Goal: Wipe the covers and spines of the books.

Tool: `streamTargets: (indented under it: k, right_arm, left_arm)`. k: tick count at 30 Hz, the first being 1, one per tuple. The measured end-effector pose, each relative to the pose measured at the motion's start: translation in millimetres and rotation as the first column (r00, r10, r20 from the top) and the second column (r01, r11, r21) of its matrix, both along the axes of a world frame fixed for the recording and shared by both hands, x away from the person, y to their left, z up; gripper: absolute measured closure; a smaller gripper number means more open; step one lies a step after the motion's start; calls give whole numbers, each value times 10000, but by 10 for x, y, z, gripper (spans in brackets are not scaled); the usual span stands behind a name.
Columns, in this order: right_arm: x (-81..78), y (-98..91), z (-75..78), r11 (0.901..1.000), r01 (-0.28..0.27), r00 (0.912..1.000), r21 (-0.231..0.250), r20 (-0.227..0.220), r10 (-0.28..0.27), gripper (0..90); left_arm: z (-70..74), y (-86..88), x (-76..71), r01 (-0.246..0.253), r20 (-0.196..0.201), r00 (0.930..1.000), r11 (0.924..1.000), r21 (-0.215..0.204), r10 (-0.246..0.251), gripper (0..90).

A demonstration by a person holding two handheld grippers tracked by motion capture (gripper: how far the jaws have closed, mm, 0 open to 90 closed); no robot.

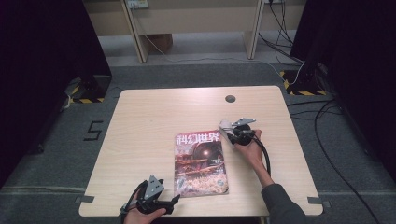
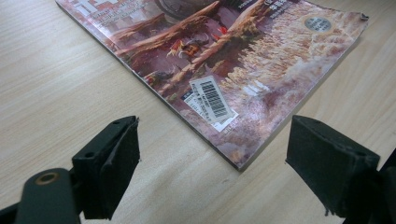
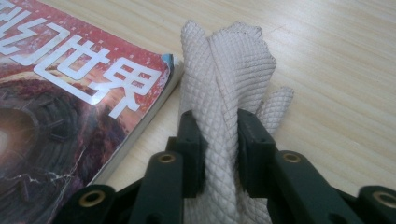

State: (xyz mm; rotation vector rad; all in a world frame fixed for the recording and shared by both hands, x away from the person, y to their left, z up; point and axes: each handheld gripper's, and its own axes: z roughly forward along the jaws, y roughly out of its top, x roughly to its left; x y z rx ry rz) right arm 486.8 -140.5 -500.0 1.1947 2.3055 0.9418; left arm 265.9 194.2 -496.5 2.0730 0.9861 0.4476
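Observation:
A magazine [image 1: 201, 161] with a red and brown cover and white Chinese title lies flat on the wooden table [image 1: 149, 112]. My right gripper [image 1: 232, 132] sits just off the magazine's far right corner, shut on a white waffle-textured cloth [image 3: 233, 60] that stands bunched up between the pads [image 3: 220, 135]; the cloth [image 1: 225, 124] shows as a pale lump at its tip. My left gripper [image 1: 173, 199] rests at the table's near edge beside the magazine's near left corner. Its jaws stand wide open [image 2: 212, 140], with that barcode corner of the magazine [image 2: 224, 56] just ahead and nothing between them.
A round cable hole [image 1: 230, 99] is in the table near its far edge. Cables [image 1: 327, 154] trail over the grey floor at the right. Dark curtains hang on both sides, and wooden furniture legs [image 1: 140, 37] stand beyond the table.

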Motion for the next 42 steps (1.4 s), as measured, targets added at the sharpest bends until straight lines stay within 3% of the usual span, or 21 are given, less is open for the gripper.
streamTargets:
  k: [8,21,30,38,40,42]
  right_arm:
    - [-99,-103,83,10000,-78,9999,-2,119,78,790]
    - [-407,-431,218,9997,6,9993,258,383,-16,798]
    - [-539,-462,304,9991,-182,9979,389,630,157,799]
    - [-599,-316,409,9961,-526,9951,715,877,462,798]
    - [-611,-230,421,9946,-758,9934,710,911,692,797]
    - [-616,-203,423,9942,-816,9929,707,920,750,797]
  left_arm:
    - [10,21,2,-82,69,9999,10000,-47,83,168]
    - [14,27,9,-97,68,9999,9999,-40,97,168]
    - [12,24,31,-151,98,9998,9999,-57,151,173]
    - [-47,-87,302,-418,1,9991,9990,-124,418,183]
    - [-86,-131,448,-433,-198,9989,9988,-210,429,183]
    - [-101,-148,489,-393,-323,9987,9990,-216,386,178]
